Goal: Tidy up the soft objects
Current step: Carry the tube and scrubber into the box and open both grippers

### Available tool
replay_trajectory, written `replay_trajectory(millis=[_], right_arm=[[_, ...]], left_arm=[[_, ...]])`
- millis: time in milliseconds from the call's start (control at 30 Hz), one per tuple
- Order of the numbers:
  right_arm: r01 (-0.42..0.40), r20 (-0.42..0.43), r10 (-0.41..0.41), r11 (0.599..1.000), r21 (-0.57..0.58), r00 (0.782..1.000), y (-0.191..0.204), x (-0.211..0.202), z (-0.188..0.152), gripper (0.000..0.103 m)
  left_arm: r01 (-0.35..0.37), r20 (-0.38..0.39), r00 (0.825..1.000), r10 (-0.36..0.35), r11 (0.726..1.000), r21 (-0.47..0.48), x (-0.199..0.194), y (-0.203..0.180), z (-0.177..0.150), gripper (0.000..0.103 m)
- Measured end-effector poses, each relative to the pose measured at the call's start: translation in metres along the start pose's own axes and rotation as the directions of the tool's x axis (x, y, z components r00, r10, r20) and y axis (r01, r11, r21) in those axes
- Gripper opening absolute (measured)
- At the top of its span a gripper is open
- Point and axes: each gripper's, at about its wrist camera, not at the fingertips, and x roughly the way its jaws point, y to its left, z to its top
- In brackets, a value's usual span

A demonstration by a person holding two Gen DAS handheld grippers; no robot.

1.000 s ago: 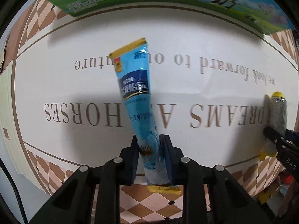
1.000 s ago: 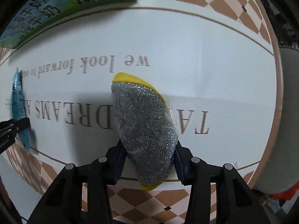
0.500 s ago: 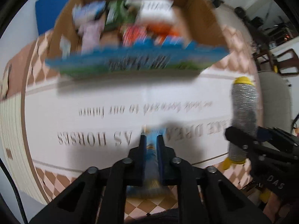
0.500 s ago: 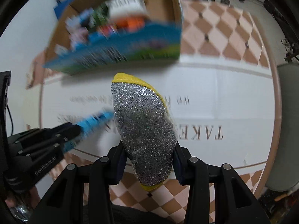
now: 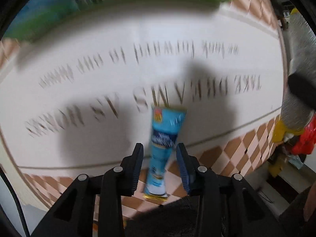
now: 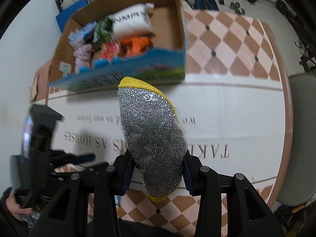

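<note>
My left gripper (image 5: pixel 159 154) is open, its jaws apart with a gap on each side of a blue sachet (image 5: pixel 165 144) that lies or falls between them; the view is motion-blurred. My right gripper (image 6: pixel 157 169) is shut on a silver glitter sponge with yellow edges (image 6: pixel 152 138), held up above the mat. That sponge also shows at the right edge of the left wrist view (image 5: pixel 296 90). The left gripper body (image 6: pixel 39 144) shows at the left of the right wrist view.
A cardboard box with blue-green printed sides (image 6: pixel 130 73) stands at the far side, holding several soft packets. A white mat with brown lettering (image 6: pixel 227 118) lies on a checkered floor (image 6: pixel 227 45). A grey seat (image 6: pixel 302 138) is at the right.
My left gripper has opened and let go of the blue sachet, and swung down away from the box. My right gripper still holds the sponge and has tilted up toward the box.
</note>
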Motion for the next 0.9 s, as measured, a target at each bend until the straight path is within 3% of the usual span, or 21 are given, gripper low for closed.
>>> replay_trajectory(millis=[100, 200, 233, 267, 300, 333, 433, 633, 900], right_arm=[[0.004, -0.032, -0.004, 1.000, 0.024, 0.999, -0.009, 0.015, -0.013, 0.045], [0.010, -0.056, -0.007, 0.999, 0.048, 0.998, -0.016, 0.026, -0.023, 0.045], [0.009, -0.060, -0.006, 0.998, 0.057, 0.998, -0.019, 0.029, -0.025, 0.045], [0.009, -0.062, -0.005, 0.998, 0.064, 0.998, -0.021, 0.030, -0.028, 0.045], [0.010, -0.062, -0.005, 0.998, 0.068, 0.998, -0.023, 0.031, -0.029, 0.045], [0.012, -0.060, -0.008, 0.997, 0.071, 0.998, -0.024, 0.031, -0.031, 0.045], [0.017, -0.045, -0.014, 0.997, 0.073, 0.999, -0.026, 0.026, -0.032, 0.045], [0.002, 0.002, -0.002, 0.997, 0.073, 1.000, -0.027, 0.006, -0.030, 0.045], [-0.065, 0.063, 0.061, 0.996, 0.067, 0.996, -0.015, -0.024, -0.018, 0.045]], left_arm=[[-0.010, -0.043, 0.999, 0.010, 1.000, 0.001, 0.029, -0.010, -0.013, 0.040], [-0.123, -0.041, 0.991, 0.125, 0.991, 0.051, 0.048, -0.022, -0.021, 0.042], [-0.164, -0.001, 0.986, 0.164, 0.984, 0.076, 0.047, -0.031, -0.025, 0.041], [-0.197, 0.019, 0.980, 0.196, 0.976, 0.091, 0.048, -0.036, -0.027, 0.039], [-0.228, 0.030, 0.974, 0.226, 0.969, 0.100, 0.049, -0.040, -0.029, 0.025], [-0.261, 0.046, 0.965, 0.258, 0.961, 0.091, 0.048, -0.041, -0.030, 0.021], [-0.234, 0.076, 0.970, 0.230, 0.971, 0.049, 0.038, -0.040, -0.032, 0.013], [-0.146, 0.178, 0.973, 0.144, 0.989, 0.000, -0.022, -0.036, -0.038, 0.013], [-0.039, 0.349, 0.936, 0.040, 0.999, -0.009, -0.128, -0.030, -0.028, 0.013]])
